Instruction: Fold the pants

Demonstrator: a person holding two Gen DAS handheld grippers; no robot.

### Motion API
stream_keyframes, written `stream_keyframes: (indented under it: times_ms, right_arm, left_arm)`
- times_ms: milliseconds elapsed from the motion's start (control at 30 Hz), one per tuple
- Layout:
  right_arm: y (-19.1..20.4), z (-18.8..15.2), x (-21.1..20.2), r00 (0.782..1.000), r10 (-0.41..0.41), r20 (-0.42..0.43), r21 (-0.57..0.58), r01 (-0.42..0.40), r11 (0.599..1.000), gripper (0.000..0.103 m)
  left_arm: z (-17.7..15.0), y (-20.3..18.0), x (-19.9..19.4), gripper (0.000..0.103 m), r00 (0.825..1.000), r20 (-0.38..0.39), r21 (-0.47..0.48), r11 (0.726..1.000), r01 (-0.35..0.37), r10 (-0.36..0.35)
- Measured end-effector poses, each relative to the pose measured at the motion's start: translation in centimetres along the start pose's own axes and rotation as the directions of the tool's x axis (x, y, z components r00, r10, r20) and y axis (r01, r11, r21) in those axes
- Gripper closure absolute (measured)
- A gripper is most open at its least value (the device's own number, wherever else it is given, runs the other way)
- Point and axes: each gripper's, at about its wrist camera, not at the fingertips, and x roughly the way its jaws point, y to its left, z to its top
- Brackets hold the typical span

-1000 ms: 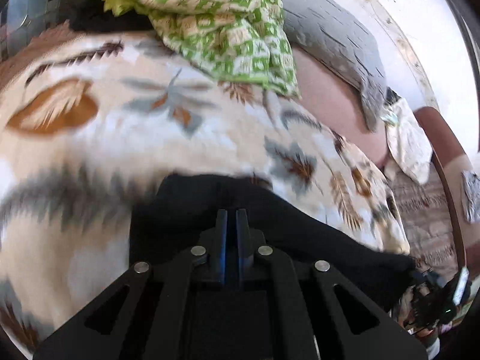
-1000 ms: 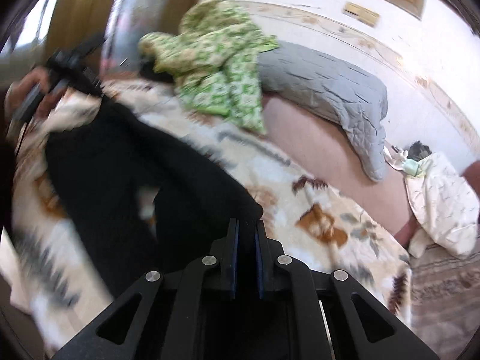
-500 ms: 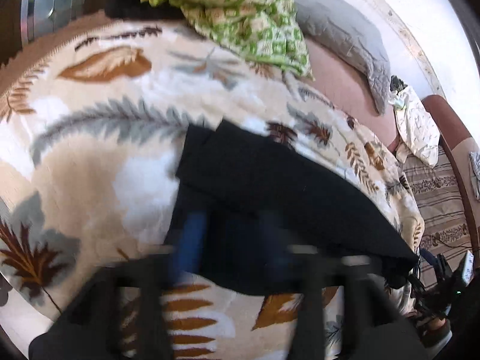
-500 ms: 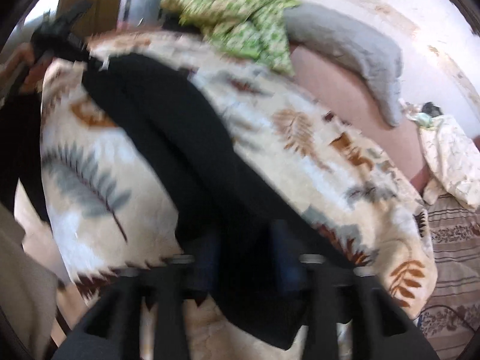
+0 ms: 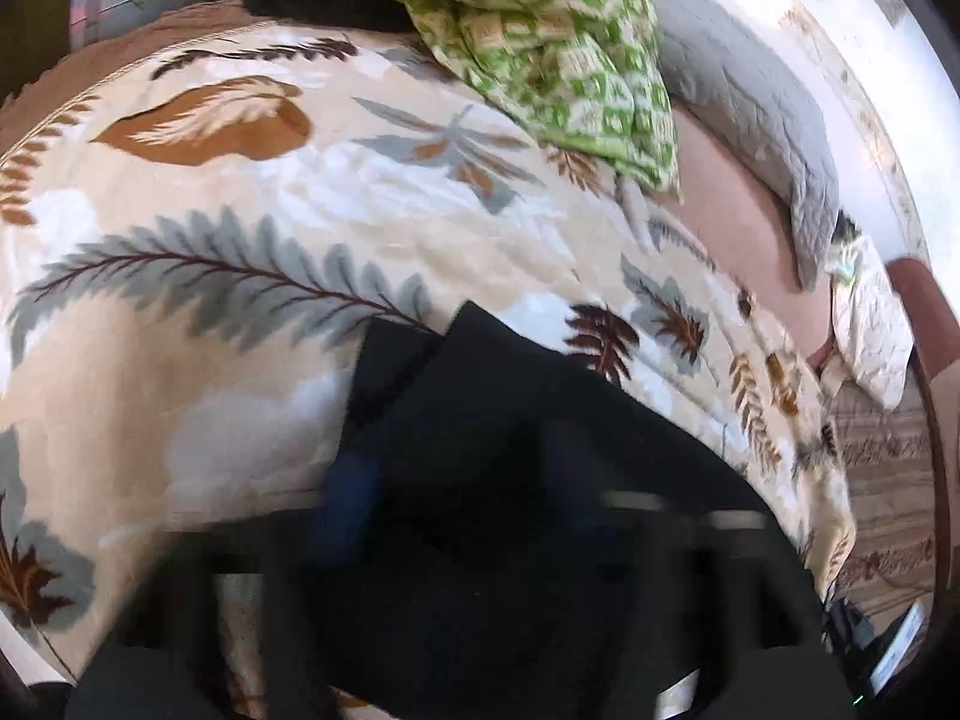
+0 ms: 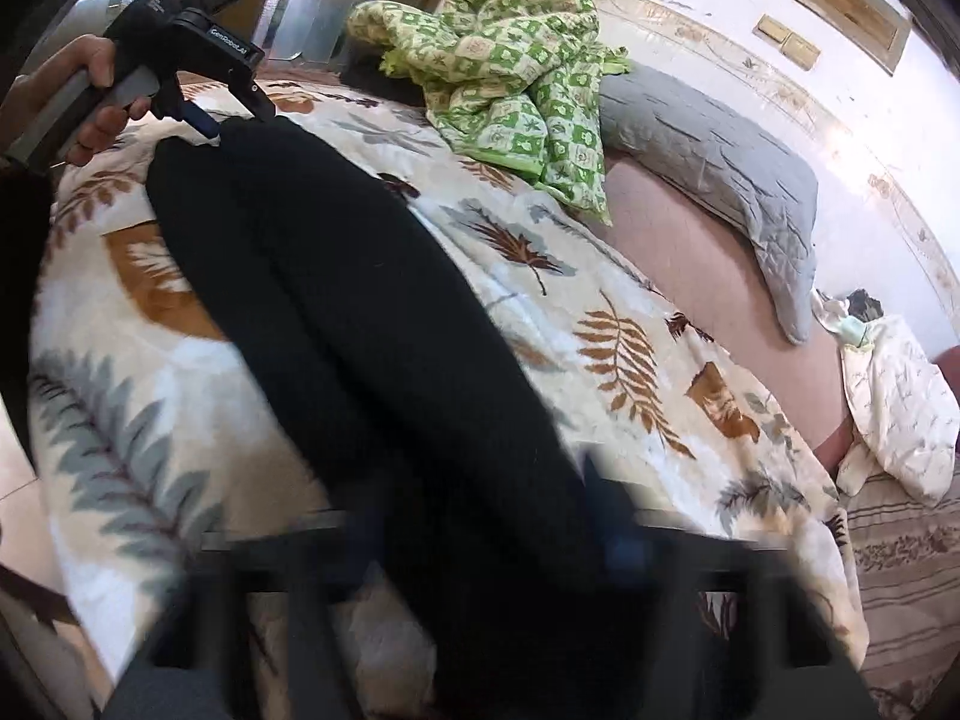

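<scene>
Black pants (image 6: 336, 276) lie stretched out lengthwise on a leaf-print blanket (image 6: 630, 360) that covers a bed. My right gripper (image 6: 492, 546) is blurred low over the near end of the pants; its jaws stand apart and are closing, with black cloth between them. In the left wrist view the far end of the pants (image 5: 510, 396) shows two layers with offset corners. My left gripper (image 5: 459, 489) is blurred there too, its jaws apart and closing over that end. In the right wrist view a hand (image 6: 90, 90) holds the left gripper (image 6: 231, 114) at the far end.
A green checked quilt (image 6: 522, 78) is heaped at the back of the bed beside a grey pillow (image 6: 720, 156) on a pink sheet (image 6: 708, 276). A white printed pillow (image 6: 900, 408) and a striped rug (image 6: 912, 570) lie to the right, past the bed's edge.
Both grippers were shut on the lifted pants a second ago. They then opened wide, and the pants now lie flat. Both grippers have sunk toward the cloth ends.
</scene>
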Motion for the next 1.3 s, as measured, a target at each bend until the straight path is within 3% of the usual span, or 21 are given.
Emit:
stream_keyframes:
  times_ms: [100,200,333,400,433,467,533,633,733,833,867,933,1000,1033,1100,1167,1233,1300]
  right_arm:
    - [-1.9,0.8,0.2,0.999,0.041,0.021,0.120,-0.043,0.992,0.094]
    - [-2.4,0.9,-2.2,0.995,0.073,0.068,0.143,-0.083,0.986,0.094]
    - [0.1,-0.8,-4.8,0.990,0.116,0.077,0.049,-0.120,0.992,0.093]
    - [1.5,-2.3,-3.5,0.992,0.118,0.044,0.041,-0.120,0.992,0.086]
    - [1.7,-2.7,-2.9,0.992,0.126,0.022,0.054,-0.127,0.990,0.077]
    - [2.0,-3.2,-2.4,0.991,0.137,-0.014,0.081,-0.135,0.988,0.068]
    - [1.3,-3.8,-3.2,0.986,0.159,-0.041,0.135,-0.152,0.979,0.060]
    - [-3.2,-5.1,-7.4,0.991,0.130,0.018,0.284,-0.130,0.950,0.034]
    - [-8.3,-7.6,-9.5,1.000,0.017,-0.026,0.443,-0.004,0.896,0.033]
    - [-12.6,-10.2,-8.7,0.994,-0.031,-0.106,0.593,0.088,0.801,0.038]
    - [-13.6,-10.8,-7.7,0.992,-0.003,-0.125,0.630,0.082,0.772,0.040]
    - [-14.0,-11.2,-5.6,0.986,0.061,-0.157,0.655,0.058,0.754,0.044]
    - [-13.1,-11.4,-3.6,0.975,0.137,-0.174,0.659,0.012,0.752,0.069]
    - [-12.5,-11.4,-2.6,0.968,0.171,-0.185,0.651,-0.010,0.759,0.098]
    - [-11.7,-11.1,-1.5,0.962,0.159,-0.223,0.611,0.010,0.791,0.101]
    - [-12.5,-10.5,-2.4,0.975,0.131,-0.182,0.618,0.010,0.786,0.102]
    - [-14.8,-10.3,-4.8,0.994,0.032,-0.107,0.661,0.047,0.749,0.102]
    - [-17.6,-10.9,-6.5,0.992,-0.083,-0.090,0.714,0.122,0.690,0.102]
  left_arm:
    - [-0.6,-0.2,-1.8,0.091,0.998,0.001,0.030,0.998,0.060,-0.060]
    - [-2.2,0.2,-5.3,0.091,0.991,0.007,0.054,0.990,0.130,-0.131]
    - [-5.5,2.4,-5.3,0.091,0.998,-0.051,0.063,0.997,0.046,-0.043]
    - [-6.1,3.3,-4.5,0.091,0.997,-0.057,0.023,0.998,0.052,-0.050]
    - [-6.2,3.0,-4.7,0.091,0.998,-0.044,0.029,0.999,0.046,-0.045]
    - [-6.2,2.6,-5.0,0.091,0.999,-0.033,0.048,0.998,0.035,-0.033]
    - [-6.1,1.4,-5.8,0.091,1.000,0.000,0.103,0.995,0.014,-0.014]
    - [-5.4,1.0,-6.1,0.091,1.000,0.012,0.122,0.992,0.013,-0.015]
    - [-4.8,1.1,-5.3,0.091,1.000,0.002,0.105,0.994,0.015,-0.015]
    - [-4.9,0.9,-4.5,0.091,1.000,-0.015,0.096,0.995,0.004,-0.003]
    - [-5.0,0.8,-4.5,0.091,1.000,-0.014,0.099,0.995,0.001,0.000]
    - [-4.9,0.7,-4.5,0.091,1.000,-0.012,0.103,0.995,-0.002,0.003]
    - [-4.7,0.8,-4.5,0.091,1.000,-0.017,0.094,0.996,0.003,-0.001]
    - [-4.6,0.8,-4.4,0.091,1.000,-0.022,0.088,0.996,0.005,-0.003]
    - [-4.3,0.8,-4.4,0.091,1.000,-0.025,0.088,0.996,0.005,-0.003]
    - [-4.0,0.7,-4.6,0.091,1.000,-0.019,0.091,0.996,0.012,-0.010]
    - [-3.8,0.7,-4.6,0.091,1.000,-0.017,0.089,0.996,0.026,-0.024]
    - [-3.8,0.6,-3.9,0.091,0.999,-0.039,0.077,0.996,0.039,-0.036]
